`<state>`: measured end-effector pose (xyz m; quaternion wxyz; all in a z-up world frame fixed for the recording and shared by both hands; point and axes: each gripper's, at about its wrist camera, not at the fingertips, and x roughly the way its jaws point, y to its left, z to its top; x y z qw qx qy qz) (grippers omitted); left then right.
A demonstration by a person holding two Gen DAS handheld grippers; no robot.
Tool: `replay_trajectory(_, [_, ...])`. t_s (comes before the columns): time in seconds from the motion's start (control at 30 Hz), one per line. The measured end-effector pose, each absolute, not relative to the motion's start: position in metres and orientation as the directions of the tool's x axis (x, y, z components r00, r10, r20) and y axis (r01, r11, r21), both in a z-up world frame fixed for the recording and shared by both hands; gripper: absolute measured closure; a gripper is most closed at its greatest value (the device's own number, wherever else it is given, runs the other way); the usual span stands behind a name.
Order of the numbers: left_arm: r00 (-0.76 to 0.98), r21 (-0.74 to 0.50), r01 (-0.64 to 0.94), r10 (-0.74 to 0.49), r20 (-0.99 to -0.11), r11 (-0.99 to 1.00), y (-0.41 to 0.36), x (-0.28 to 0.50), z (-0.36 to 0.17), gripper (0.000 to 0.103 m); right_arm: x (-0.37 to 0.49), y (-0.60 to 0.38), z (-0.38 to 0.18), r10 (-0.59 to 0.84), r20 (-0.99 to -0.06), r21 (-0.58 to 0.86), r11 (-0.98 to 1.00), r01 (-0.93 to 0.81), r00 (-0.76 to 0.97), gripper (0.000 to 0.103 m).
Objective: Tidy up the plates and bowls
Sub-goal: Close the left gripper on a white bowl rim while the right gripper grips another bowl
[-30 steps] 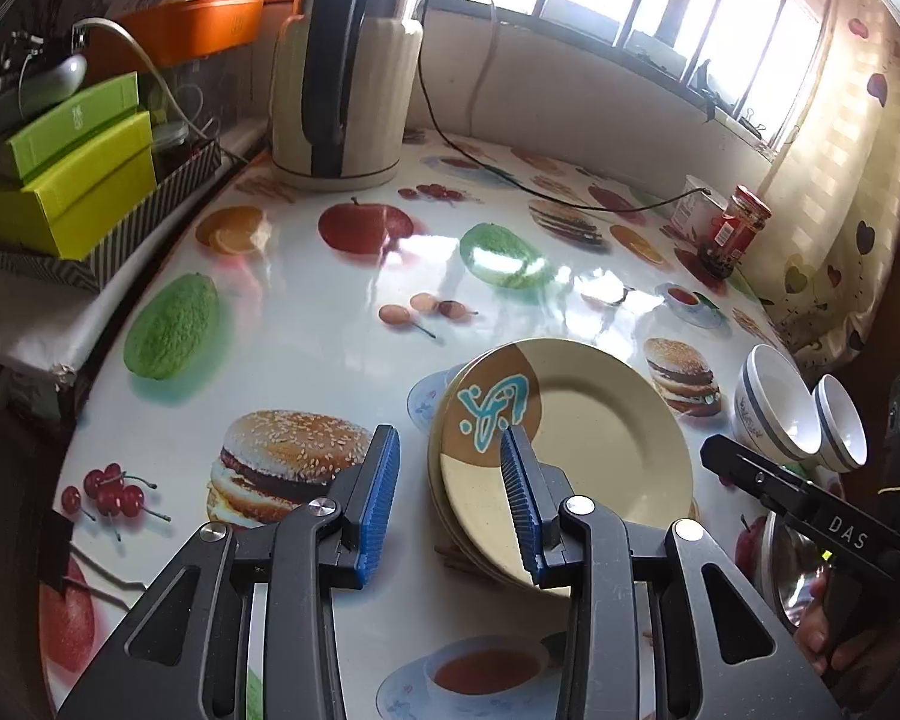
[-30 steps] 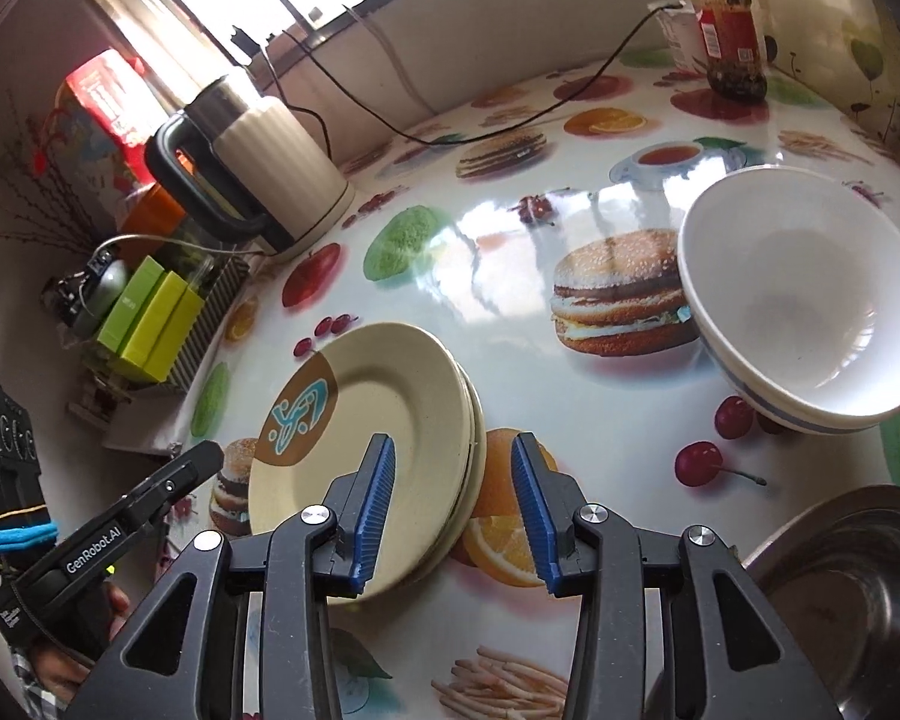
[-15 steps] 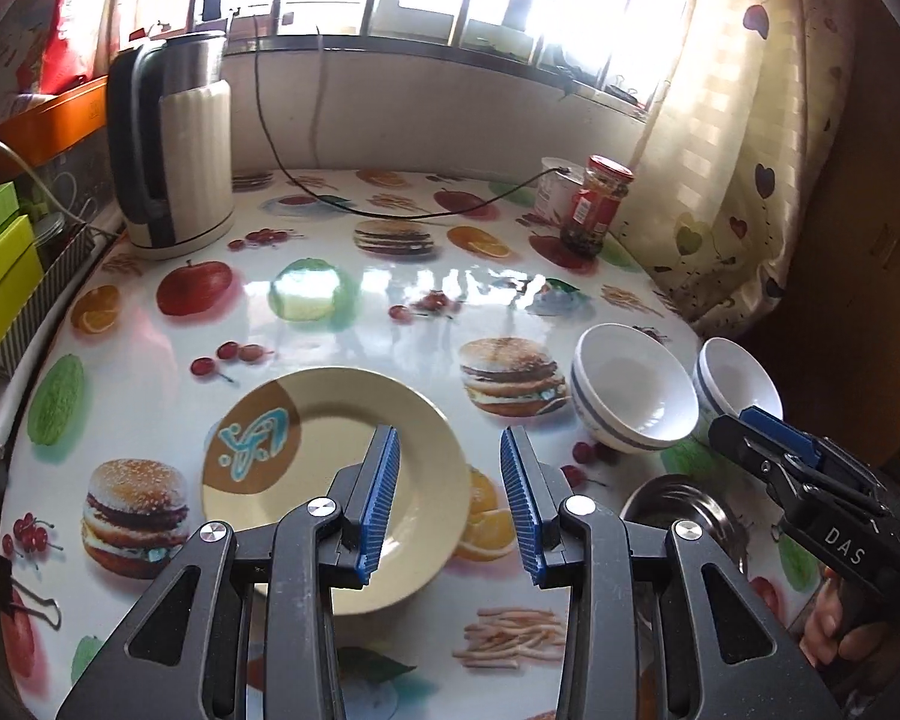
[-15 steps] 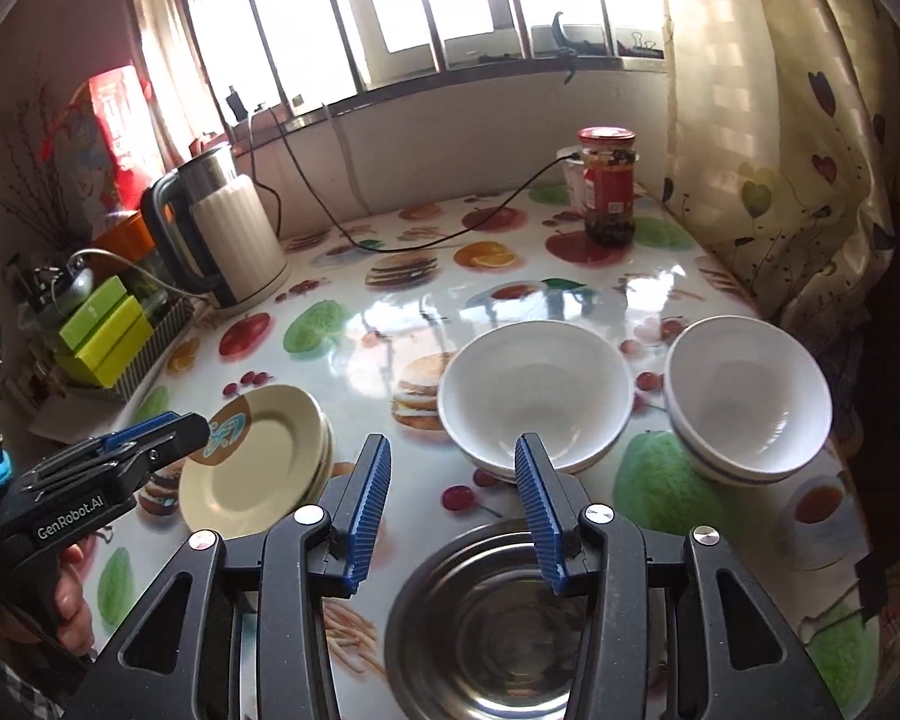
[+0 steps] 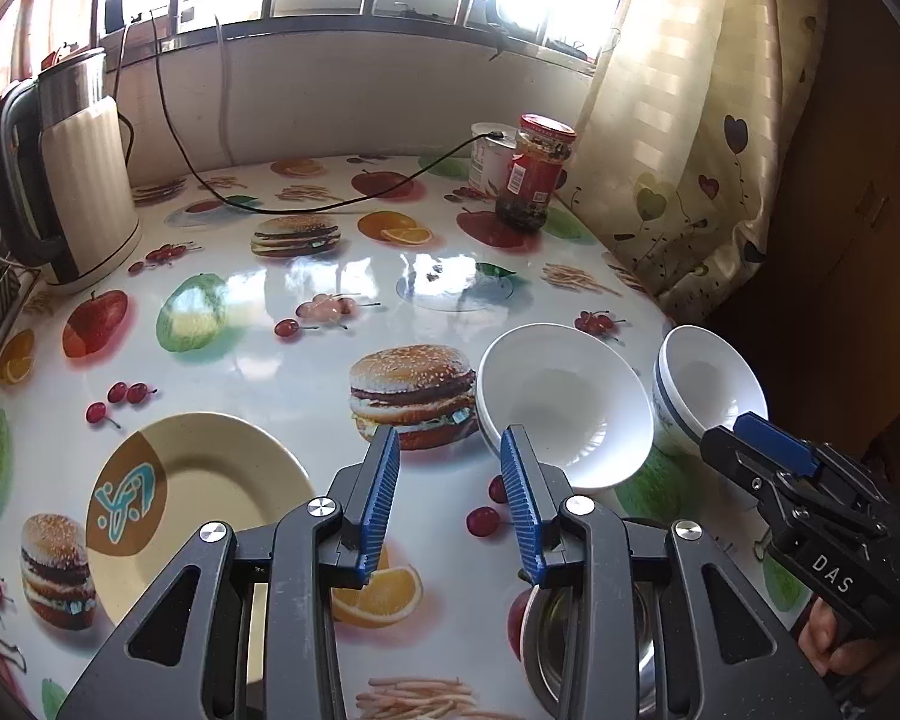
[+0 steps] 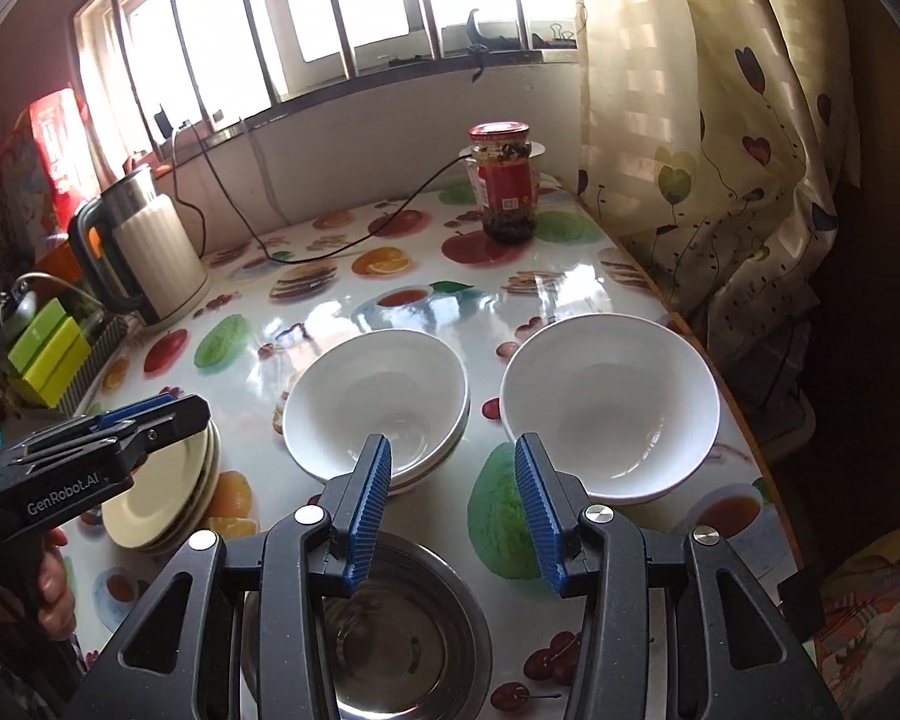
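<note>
Both grippers hang over a glossy food-print tablecloth (image 6: 330, 312), angled down, ribbed blue pads parted with nothing between them. Ahead of the right gripper (image 6: 450, 504), two smooth white bowl stacks: the left stack (image 6: 378, 402) just past its left jaw, the other stack (image 6: 609, 405) beyond its right jaw; a round steel bowl (image 6: 402, 618) lies below it. The left gripper (image 5: 447, 498), marked "GenRobot.AI", has the cream plates (image 5: 210, 480) at its left jaw
</note>
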<state>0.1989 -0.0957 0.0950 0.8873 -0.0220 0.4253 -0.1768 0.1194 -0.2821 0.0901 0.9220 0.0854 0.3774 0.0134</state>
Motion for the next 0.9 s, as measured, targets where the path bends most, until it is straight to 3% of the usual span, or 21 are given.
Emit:
replay_trajectory(0.37, [0.546,-0.176,0.310,-0.326,-0.772,0.934,-0.119,0.229,0.082,0.067,0.148,-0.290,0.080,0.114,-0.706,0.181,0.983,0.023,0.699,0.061])
replay_trajectory(0.9, [0.512,-0.199,0.313,-0.342,-0.788,0.929,-0.127,0.246,0.062,0.067,0.166,-0.287,0.072,0.135,-0.689,0.183,0.983,-0.010,0.712,0.076])
